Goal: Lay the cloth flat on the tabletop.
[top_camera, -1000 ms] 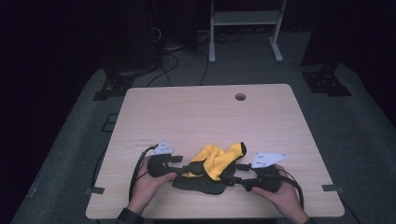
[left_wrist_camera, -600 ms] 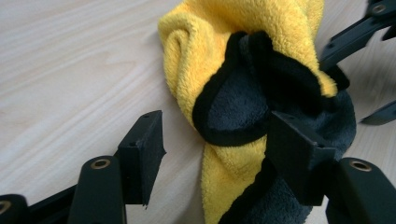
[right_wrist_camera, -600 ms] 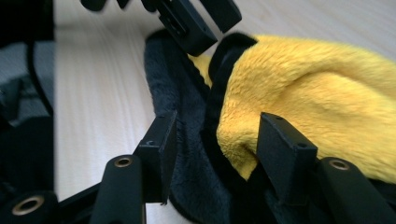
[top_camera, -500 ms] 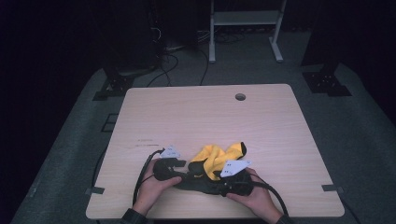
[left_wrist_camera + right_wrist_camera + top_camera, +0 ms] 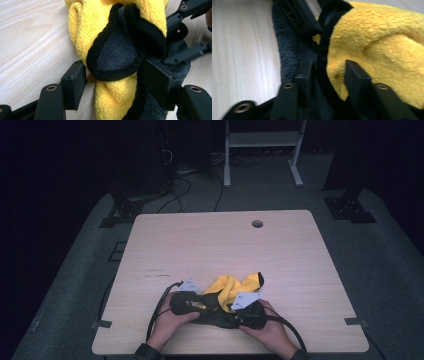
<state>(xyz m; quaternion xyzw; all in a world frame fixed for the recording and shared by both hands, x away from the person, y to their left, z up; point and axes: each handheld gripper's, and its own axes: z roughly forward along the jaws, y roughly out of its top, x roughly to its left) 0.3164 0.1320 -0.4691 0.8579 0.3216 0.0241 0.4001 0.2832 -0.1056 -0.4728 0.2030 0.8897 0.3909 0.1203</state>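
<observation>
- Yellow and black cloth (image 5: 235, 292), bunched in a heap at the near edge of the table (image 5: 215, 245), slightly right of its middle, between my two hands.
- My left gripper (image 5: 113, 82) straddles the heap: its jaws stand on either side of a dark, black-edged fold over the yellow pile. They have just been opening, and the left pad sits beside the fabric without pressing, so I read it as released with cloth between the jaws.
- My right gripper (image 5: 324, 75) has its jaws around the black edge and a yellow fold. They have just been closing; the yellow bulges against the right pad, so I judge it clenched on the cloth, though the picture is blurred.
- Risk: the grippers nearly touch in the heap, so one could pinch the other's jaw instead of fabric.
- Risk: the thick pile is doubled over; a grip on several layers would drag the whole bundle instead of opening it.
- Pose: both hands low at the near edge, grippers pointing inward toward each other, left hand (image 5: 167, 322) on the left, right hand (image 5: 267, 330) on the right.
</observation>
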